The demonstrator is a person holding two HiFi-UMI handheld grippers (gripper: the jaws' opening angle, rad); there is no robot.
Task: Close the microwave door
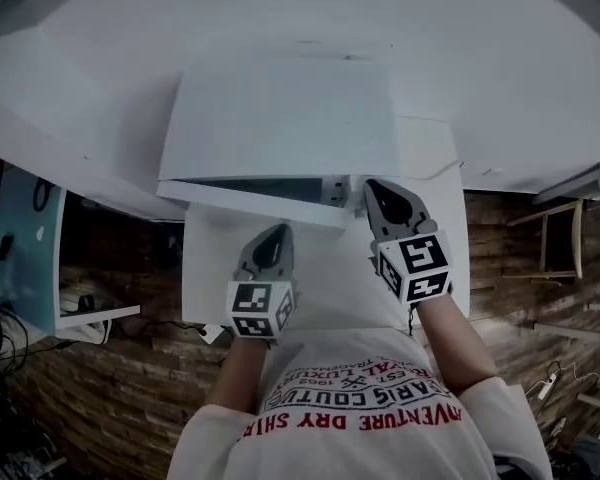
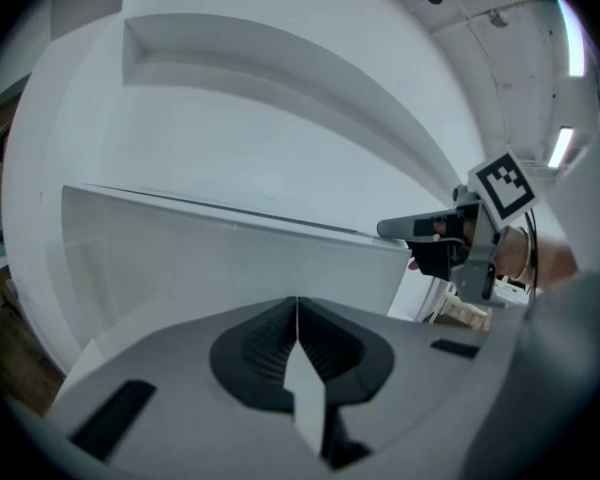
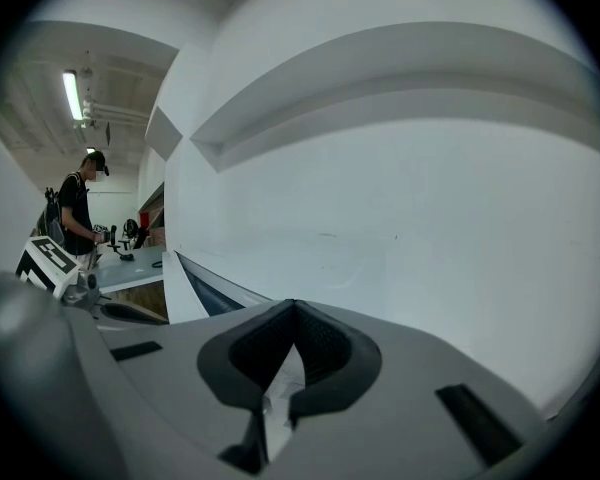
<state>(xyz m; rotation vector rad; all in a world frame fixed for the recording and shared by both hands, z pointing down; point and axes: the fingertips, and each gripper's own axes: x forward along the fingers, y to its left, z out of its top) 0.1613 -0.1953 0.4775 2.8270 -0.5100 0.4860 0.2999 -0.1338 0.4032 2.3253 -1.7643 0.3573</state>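
One microwave (image 1: 280,118), two tools (image 1: 272,240) (image 1: 380,196), seemingly one table (image 1: 432,168).

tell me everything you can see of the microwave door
The microwave door is a plain white flat panel, smooth-looking. It stands slightly ajar: close to the microwave at its left end, with a dark gap widening toward the right. The shut right hand-held gripper sits at its free right end; I cannot tell if they touch.

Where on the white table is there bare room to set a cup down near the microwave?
Bare table lies left of the left tool, below the ajar door. A second strip runs right of the microwave, past the right tool. It is crowded between the two tools at the door edge.
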